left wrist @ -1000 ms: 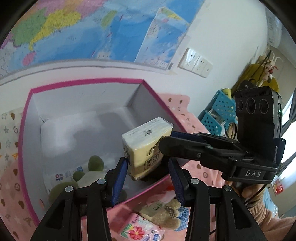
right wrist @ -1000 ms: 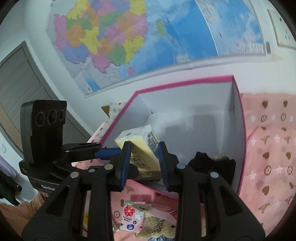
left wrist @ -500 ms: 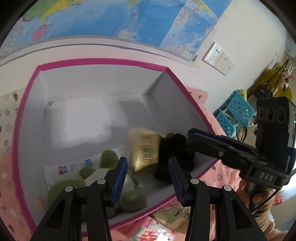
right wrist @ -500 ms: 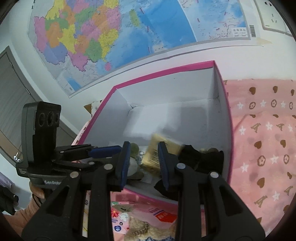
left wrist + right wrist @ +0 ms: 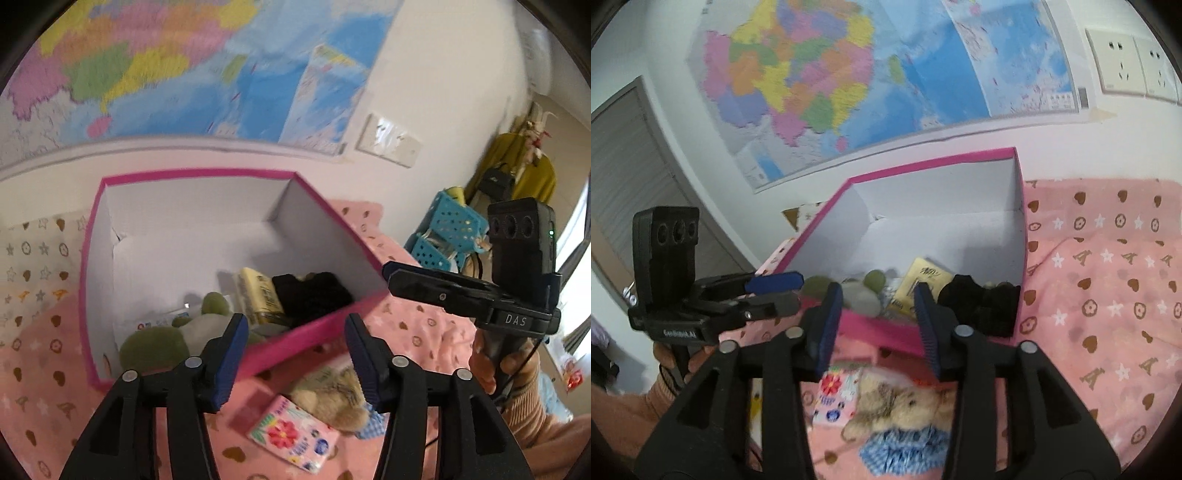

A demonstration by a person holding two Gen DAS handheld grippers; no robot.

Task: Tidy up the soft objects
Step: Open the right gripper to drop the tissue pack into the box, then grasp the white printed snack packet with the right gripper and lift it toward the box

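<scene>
A yellow tissue pack point(image 5: 258, 295) point(image 5: 923, 280) lies inside the white box with a pink rim point(image 5: 192, 173) point(image 5: 938, 162), beside a black soft item point(image 5: 310, 295) point(image 5: 979, 302) and a green plush point(image 5: 155, 347) point(image 5: 871, 280). My left gripper point(image 5: 295, 347) hangs just in front of the box's near wall, jaws opening, nothing between them. My right gripper point(image 5: 879, 306) is in front of the same wall, jaws also opening and empty. A tan plush bear point(image 5: 332, 395) point(image 5: 905, 402) and a flowered tissue pack point(image 5: 291, 439) point(image 5: 834, 391) lie on the sheet below both grippers.
A pink patterned sheet point(image 5: 1108, 295) spreads around the box. Behind it stands a wall with a map point(image 5: 221, 74) and sockets point(image 5: 1123, 70). Blue baskets point(image 5: 447, 229) stand at the right, a door point(image 5: 628, 166) at the left. A hand point(image 5: 491, 369) holds the right gripper.
The yellow tissue pack, gripped by both grippers above the box rim, dropped into the box. Both pairs of jaws have widened and both grippers have drawn back from the box.
</scene>
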